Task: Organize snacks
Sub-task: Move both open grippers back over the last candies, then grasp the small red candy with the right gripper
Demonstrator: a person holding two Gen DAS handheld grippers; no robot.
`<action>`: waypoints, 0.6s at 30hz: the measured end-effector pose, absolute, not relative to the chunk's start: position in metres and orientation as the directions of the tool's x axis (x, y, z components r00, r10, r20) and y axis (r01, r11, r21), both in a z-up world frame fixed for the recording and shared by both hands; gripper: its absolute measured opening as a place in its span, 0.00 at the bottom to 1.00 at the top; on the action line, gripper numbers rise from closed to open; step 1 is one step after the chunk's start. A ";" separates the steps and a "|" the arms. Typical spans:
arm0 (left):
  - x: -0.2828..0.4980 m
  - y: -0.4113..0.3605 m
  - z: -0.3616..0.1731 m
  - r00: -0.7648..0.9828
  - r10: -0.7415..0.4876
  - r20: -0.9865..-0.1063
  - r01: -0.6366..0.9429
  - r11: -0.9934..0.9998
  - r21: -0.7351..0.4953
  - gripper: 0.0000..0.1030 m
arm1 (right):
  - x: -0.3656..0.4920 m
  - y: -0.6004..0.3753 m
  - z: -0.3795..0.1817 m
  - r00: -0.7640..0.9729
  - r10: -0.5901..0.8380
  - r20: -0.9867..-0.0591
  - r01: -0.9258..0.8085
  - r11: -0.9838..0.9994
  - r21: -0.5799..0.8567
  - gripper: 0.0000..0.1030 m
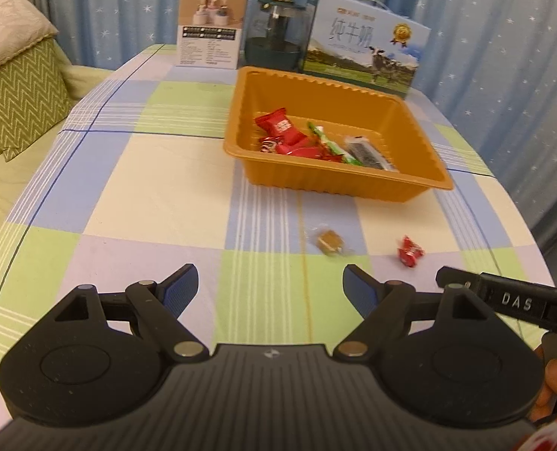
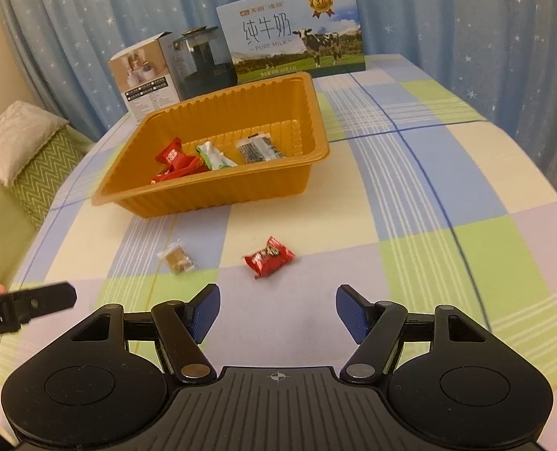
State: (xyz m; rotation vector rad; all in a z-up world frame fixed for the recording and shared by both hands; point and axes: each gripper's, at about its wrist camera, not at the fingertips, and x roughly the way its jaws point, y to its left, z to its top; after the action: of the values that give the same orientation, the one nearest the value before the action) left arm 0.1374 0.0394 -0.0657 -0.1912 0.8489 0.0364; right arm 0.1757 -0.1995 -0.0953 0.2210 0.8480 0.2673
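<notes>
An orange plastic tray (image 1: pixel 424 139) (image 2: pixel 308 112) stands on the checked tablecloth and holds red packets (image 1: pixel 278 126) (image 2: pixel 171 158), a green-white packet (image 1: pixel 329 143) (image 2: pixel 212 156) and a dark clear packet (image 1: pixel 368 152) (image 2: pixel 257 148). On the cloth in front of the tray lie a brown candy in clear wrap (image 1: pixel 329 242) (image 2: pixel 177 259) and a red candy (image 1: pixel 409 250) (image 2: pixel 269 257). My left gripper (image 1: pixel 270 283) is open and empty, just short of the brown candy. My right gripper (image 2: pixel 277 306) is open and empty, just short of the red candy.
A white product box (image 1: pixel 212 26) (image 2: pixel 143 75), a dark glass jar (image 1: pixel 278 34) (image 2: pixel 203 60) and a milk carton box (image 1: pixel 364 45) (image 2: pixel 297 30) stand behind the tray. Starred blue curtains hang behind. A green cushion (image 1: pixel 19 94) (image 2: pixel 34 161) sits left of the table.
</notes>
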 end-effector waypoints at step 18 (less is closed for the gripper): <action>0.167 0.045 -0.094 0.632 -0.108 -0.767 -0.098 0.971 -0.217 0.82 | 0.231 -0.168 -0.128 0.613 0.308 -0.728 -0.120 0.947 0.299 0.39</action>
State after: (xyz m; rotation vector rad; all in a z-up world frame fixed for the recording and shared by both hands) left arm 0.1668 0.0454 -0.0938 -0.2483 0.8885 -0.0058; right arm 0.2312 -0.1678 -0.1283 0.2305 0.8788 0.2489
